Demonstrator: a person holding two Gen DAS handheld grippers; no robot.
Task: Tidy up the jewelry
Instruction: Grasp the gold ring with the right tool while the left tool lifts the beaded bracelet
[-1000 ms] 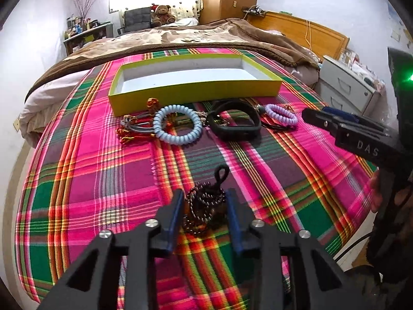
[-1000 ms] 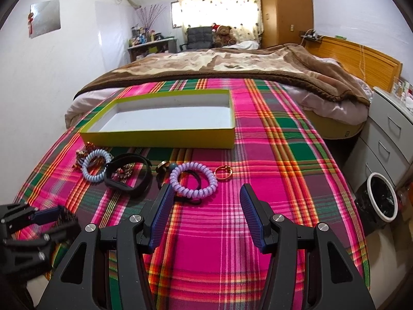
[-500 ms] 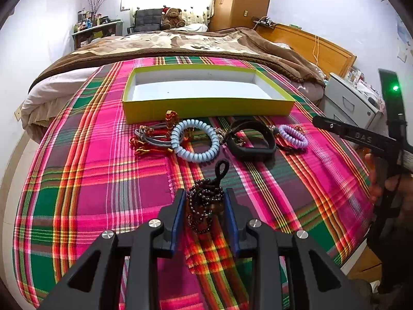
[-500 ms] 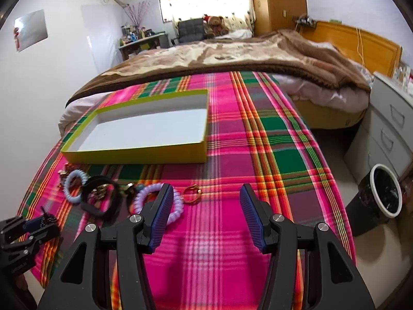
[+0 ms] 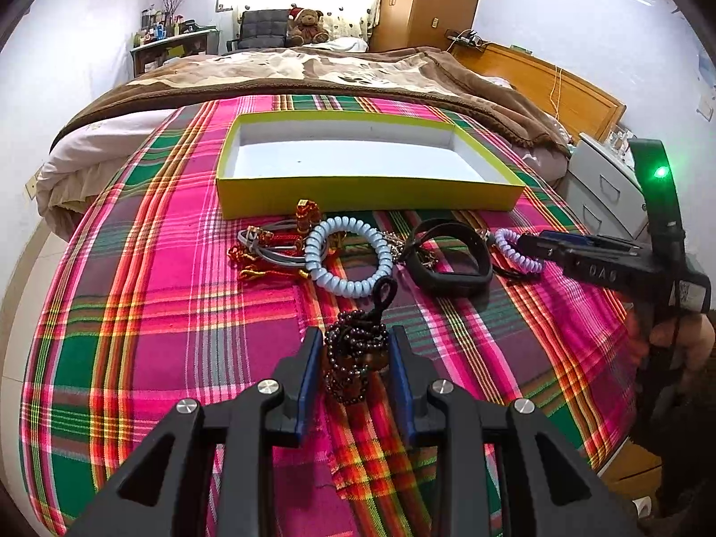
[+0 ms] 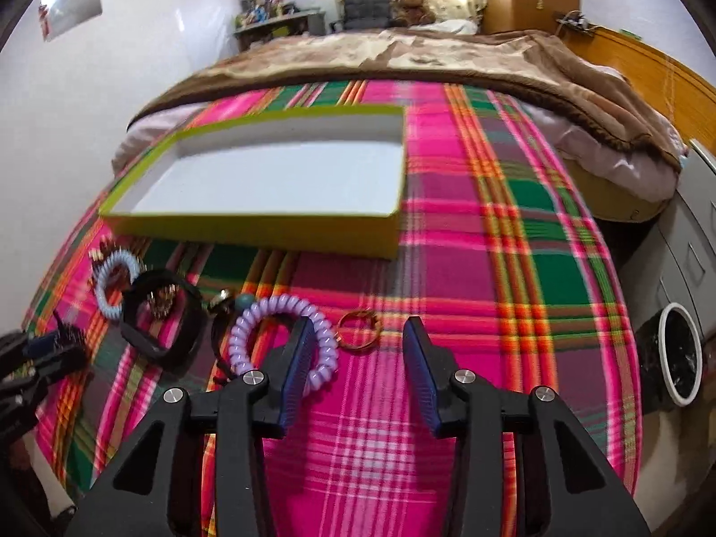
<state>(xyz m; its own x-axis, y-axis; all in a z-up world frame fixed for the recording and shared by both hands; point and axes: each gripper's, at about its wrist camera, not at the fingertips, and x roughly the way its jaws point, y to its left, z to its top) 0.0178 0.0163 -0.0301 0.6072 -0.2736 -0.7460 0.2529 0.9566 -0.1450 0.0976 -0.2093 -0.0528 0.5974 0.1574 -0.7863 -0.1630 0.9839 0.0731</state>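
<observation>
Pinching a bunch of dark beads (image 5: 353, 358) between its blue pads, my left gripper (image 5: 355, 360) holds them just above the plaid bedspread (image 5: 179, 313). My right gripper (image 6: 355, 358) is closing with nothing between its jaws yet; the purple coil bracelet (image 6: 277, 335) lies at its left pad, a gold ring (image 6: 358, 331) just ahead. Behind sits the yellow box (image 5: 371, 192).

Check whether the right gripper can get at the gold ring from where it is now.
Probably yes. The right gripper, jaws closing with nothing between them, hangs just short of the gold ring, which lies alone on the blanket. The purple coil sits beside the left finger and might get nudged.
</observation>
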